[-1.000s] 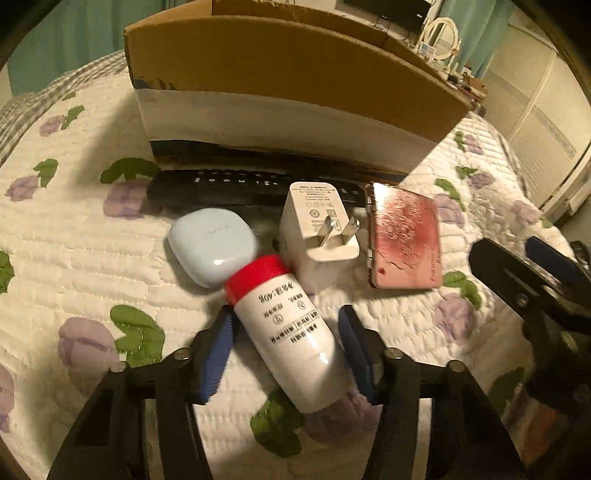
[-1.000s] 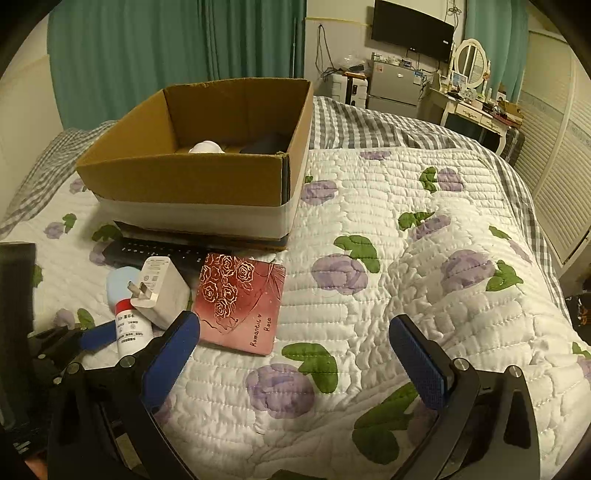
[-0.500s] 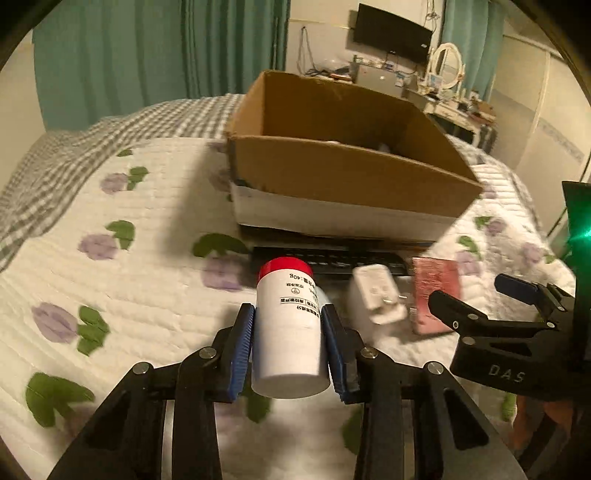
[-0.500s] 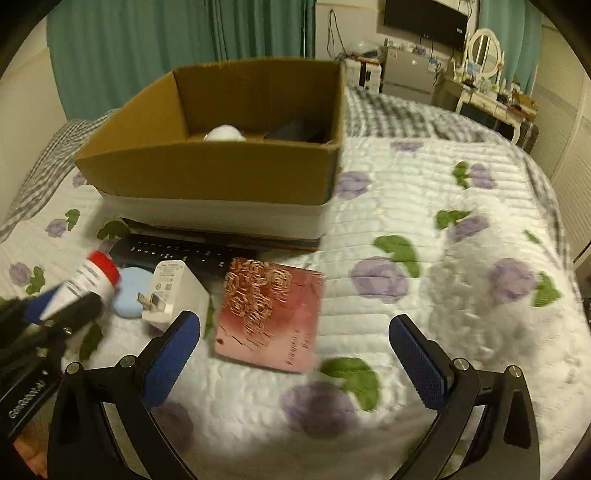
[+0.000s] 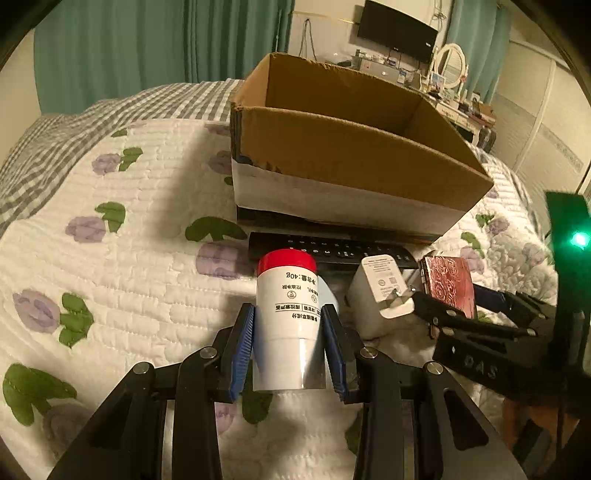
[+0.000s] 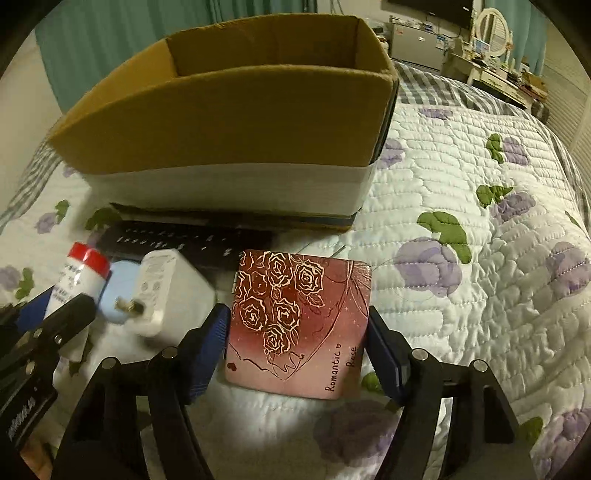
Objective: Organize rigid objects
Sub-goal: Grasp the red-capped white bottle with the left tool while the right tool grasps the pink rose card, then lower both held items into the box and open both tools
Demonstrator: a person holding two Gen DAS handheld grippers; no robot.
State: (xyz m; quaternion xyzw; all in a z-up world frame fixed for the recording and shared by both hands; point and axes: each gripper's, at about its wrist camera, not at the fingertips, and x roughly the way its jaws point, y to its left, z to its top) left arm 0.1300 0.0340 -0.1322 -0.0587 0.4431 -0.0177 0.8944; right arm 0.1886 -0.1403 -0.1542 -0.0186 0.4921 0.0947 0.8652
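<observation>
My left gripper (image 5: 290, 350) is shut on a white bottle with a red cap (image 5: 286, 306) and holds it above the quilt; the bottle also shows in the right wrist view (image 6: 79, 275). My right gripper (image 6: 299, 350) has come down around a pink rose-printed square case (image 6: 299, 321), its blue pads at both side edges of the case, which lies on the quilt. A white plug charger (image 6: 166, 291), a pale blue case (image 6: 114, 295) and a black remote (image 6: 177, 238) lie in front of the open cardboard box (image 6: 229, 122).
The floral quilt (image 6: 480, 258) stretches to the right of the box. A dresser with a mirror (image 5: 450, 70) and a TV (image 5: 397, 35) stand at the far wall. Green curtains (image 5: 147, 48) hang behind the bed.
My left gripper closed on the bottle and lifted it off the quilt. My right gripper moved forward and down and narrowed around the pink case.
</observation>
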